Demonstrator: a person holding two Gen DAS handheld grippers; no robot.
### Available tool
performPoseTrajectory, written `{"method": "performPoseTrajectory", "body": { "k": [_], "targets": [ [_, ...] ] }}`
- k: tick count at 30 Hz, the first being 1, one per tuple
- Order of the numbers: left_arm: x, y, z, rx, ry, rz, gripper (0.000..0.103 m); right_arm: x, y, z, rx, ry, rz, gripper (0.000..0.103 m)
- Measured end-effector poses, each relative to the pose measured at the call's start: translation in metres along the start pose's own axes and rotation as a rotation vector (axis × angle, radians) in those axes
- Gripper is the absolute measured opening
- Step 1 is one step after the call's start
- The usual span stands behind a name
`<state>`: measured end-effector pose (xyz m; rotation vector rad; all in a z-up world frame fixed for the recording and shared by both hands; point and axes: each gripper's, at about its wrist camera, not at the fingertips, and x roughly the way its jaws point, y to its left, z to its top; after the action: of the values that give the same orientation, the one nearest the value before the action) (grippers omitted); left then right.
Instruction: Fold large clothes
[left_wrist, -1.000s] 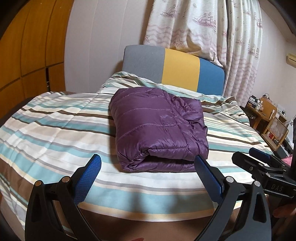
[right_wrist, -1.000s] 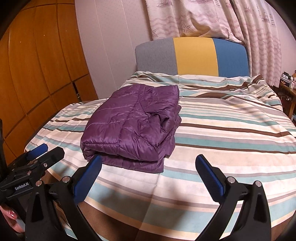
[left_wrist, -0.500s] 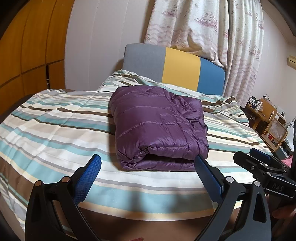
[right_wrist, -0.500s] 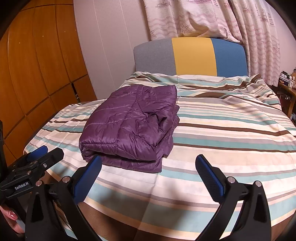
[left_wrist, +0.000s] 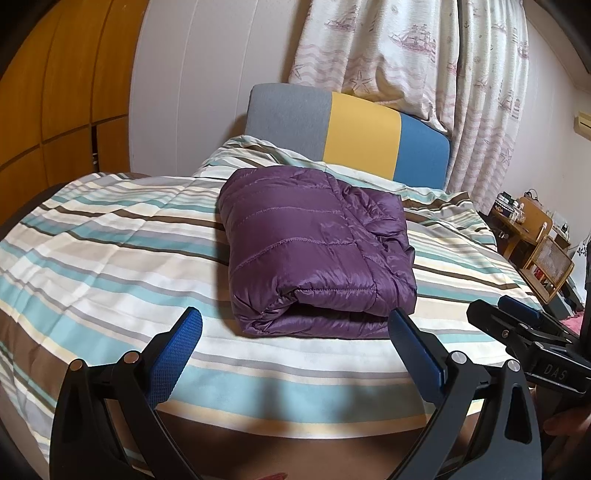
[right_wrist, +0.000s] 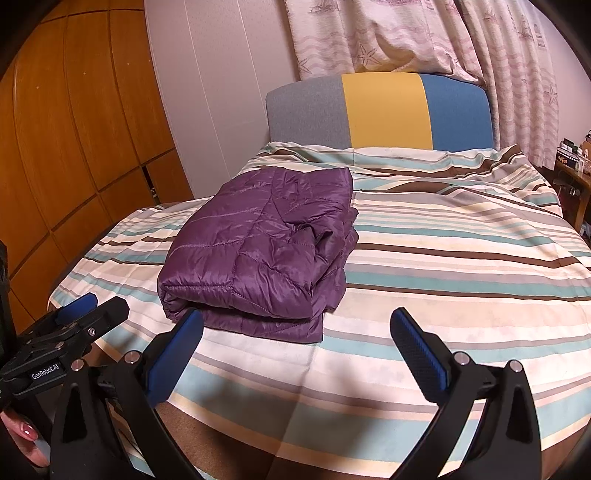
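Observation:
A purple quilted puffer jacket lies folded into a thick rectangle on the striped bedspread; in the right wrist view the jacket sits left of centre. My left gripper is open, hovering just in front of the jacket's near folded edge, nothing between its blue pads. My right gripper is open too, held over the bedspread near the bed's foot, its left finger close to the jacket's near corner. Each gripper shows in the other's view: the right one, the left one.
A headboard in grey, yellow and blue stands at the far end, with patterned curtains behind. Wooden wardrobe doors line the left wall. A wooden side table with clutter stands to the right of the bed. A hand grips the left tool.
Both grippers have drifted slightly, so the jacket sits a little lower and nearer in view. The jacket has not moved, and both grippers stay open.

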<state>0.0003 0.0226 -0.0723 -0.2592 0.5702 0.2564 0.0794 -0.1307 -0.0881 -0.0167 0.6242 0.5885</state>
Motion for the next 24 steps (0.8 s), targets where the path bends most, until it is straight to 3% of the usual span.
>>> {"method": "performPoseTrajectory", "body": {
  "k": [24],
  "targets": [
    [0.0025,-0.0019,-0.0031,0.003,0.015,-0.010,0.100,0.0004,0.0000,-0.0004,0.002,0.002,-0.001,0.101]
  ]
}}
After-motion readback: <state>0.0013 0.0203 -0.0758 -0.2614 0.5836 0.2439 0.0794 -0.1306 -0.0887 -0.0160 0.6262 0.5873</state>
